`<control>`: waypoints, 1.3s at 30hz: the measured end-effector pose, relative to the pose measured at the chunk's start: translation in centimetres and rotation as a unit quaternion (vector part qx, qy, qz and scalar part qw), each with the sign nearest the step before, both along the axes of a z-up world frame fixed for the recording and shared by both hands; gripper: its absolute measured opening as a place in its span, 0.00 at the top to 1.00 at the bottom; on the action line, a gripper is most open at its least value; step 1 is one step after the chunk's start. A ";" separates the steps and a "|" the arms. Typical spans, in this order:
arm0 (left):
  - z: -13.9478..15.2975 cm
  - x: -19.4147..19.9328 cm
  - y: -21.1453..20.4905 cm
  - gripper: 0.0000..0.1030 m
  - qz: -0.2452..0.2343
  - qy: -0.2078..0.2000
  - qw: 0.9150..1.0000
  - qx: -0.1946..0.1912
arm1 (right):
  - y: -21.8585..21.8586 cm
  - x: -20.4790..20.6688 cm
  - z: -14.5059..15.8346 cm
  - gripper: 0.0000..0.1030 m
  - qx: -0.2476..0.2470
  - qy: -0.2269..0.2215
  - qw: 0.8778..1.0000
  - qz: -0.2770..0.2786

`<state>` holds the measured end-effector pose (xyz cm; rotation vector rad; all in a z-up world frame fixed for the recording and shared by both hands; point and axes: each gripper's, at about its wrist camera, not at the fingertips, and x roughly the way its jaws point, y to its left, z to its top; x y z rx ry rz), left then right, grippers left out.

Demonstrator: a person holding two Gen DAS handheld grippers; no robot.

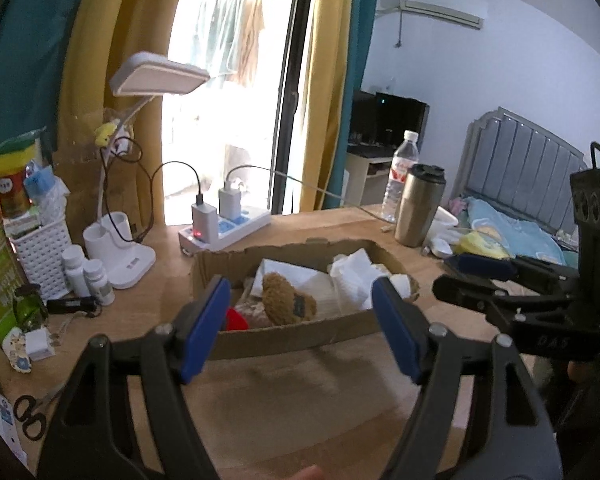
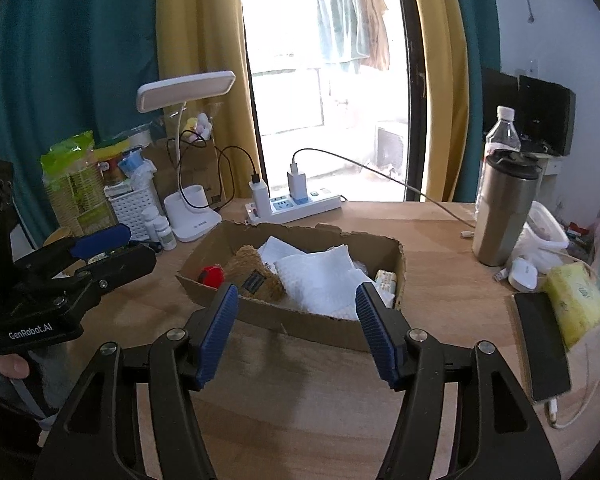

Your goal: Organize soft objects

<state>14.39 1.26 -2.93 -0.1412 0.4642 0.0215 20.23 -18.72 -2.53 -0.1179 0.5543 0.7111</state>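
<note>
A shallow cardboard box (image 1: 284, 338) (image 2: 312, 326) lies on the wooden desk. Inside it are a brown plush bear (image 1: 286, 298) (image 2: 256, 274), white folded cloths (image 1: 354, 276) (image 2: 320, 276) and a small red item (image 1: 236, 322) (image 2: 212, 275). My left gripper (image 1: 300, 316) hovers in front of the box's near wall, open, with nothing between its blue pads. My right gripper (image 2: 296, 320) is also open and empty, just short of the box. In the left wrist view the right gripper (image 1: 476, 276) shows from the side at the right. In the right wrist view the left gripper (image 2: 116, 248) shows at the left.
Behind the box stand a power strip (image 1: 224, 232) (image 2: 296, 204) with chargers and a white desk lamp (image 1: 120, 248) (image 2: 188, 216). A white basket (image 1: 42, 256), pill bottles (image 1: 88, 276) and scissors (image 1: 30, 416) crowd the left. A steel tumbler (image 2: 500, 216), water bottle (image 2: 500, 136), phone (image 2: 540, 344) and yellow pack (image 2: 576, 308) sit right.
</note>
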 end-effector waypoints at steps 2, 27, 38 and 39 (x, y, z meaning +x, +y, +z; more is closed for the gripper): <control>0.3 -0.7 -0.4 0.19 -0.004 -0.006 1.000 0.005 | -0.4 -0.7 0.2 0.31 0.001 -0.006 1.000 -0.004; 4.2 -8.7 -2.8 0.14 -0.018 -0.088 0.996 0.013 | -4.7 -8.9 3.4 0.29 0.015 -0.081 0.995 -0.049; 6.8 -12.2 -3.8 0.05 0.009 -0.123 0.992 0.032 | -6.2 -12.1 5.2 0.16 0.015 -0.114 0.991 -0.069; 6.9 -12.4 -3.8 0.05 0.011 -0.125 0.992 0.030 | -6.2 -12.3 5.3 0.15 0.015 -0.117 0.991 -0.070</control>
